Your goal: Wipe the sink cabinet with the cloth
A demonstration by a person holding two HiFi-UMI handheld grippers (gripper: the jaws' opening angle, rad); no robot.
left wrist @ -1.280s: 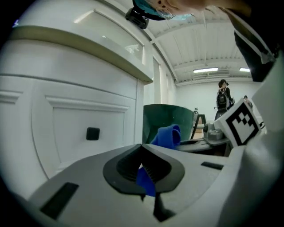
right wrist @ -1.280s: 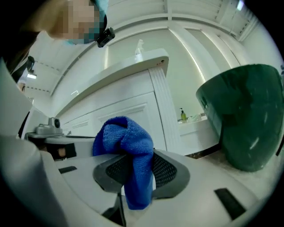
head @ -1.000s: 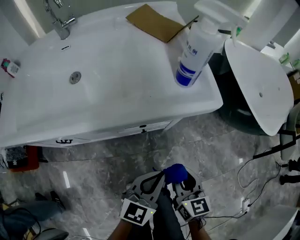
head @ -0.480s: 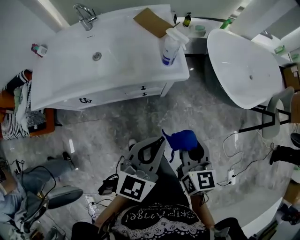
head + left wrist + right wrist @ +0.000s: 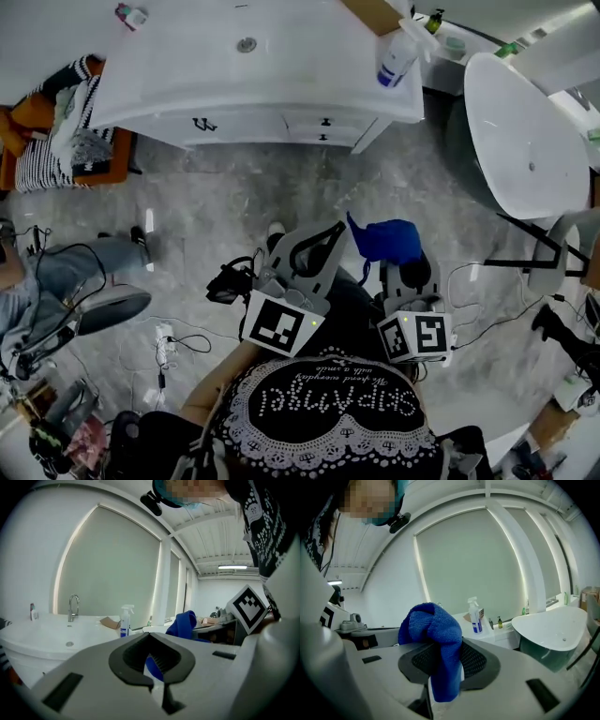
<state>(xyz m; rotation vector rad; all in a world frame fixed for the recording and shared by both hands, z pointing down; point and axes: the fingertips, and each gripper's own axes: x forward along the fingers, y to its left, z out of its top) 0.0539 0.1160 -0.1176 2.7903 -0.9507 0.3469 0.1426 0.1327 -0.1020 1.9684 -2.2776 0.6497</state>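
Right tool [image 5: 398, 261] is clamped on the blue cloth [image 5: 386, 240], lower centre; left tool [image 5: 330, 235] pinched together, empty. Sink cabinet [image 5: 281, 124] sits top centre, open marble floor [image 5: 281, 197] between (spray bottle [image 5: 396, 61] label too small to read).

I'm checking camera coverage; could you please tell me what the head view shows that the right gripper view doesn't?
Only the head view shows the cabinet drawers, the sink drain and some striped fabric. Only the right gripper view shows the right gripper shut on the cloth. Both show that cloth, the spray bottle and the white bathtub.
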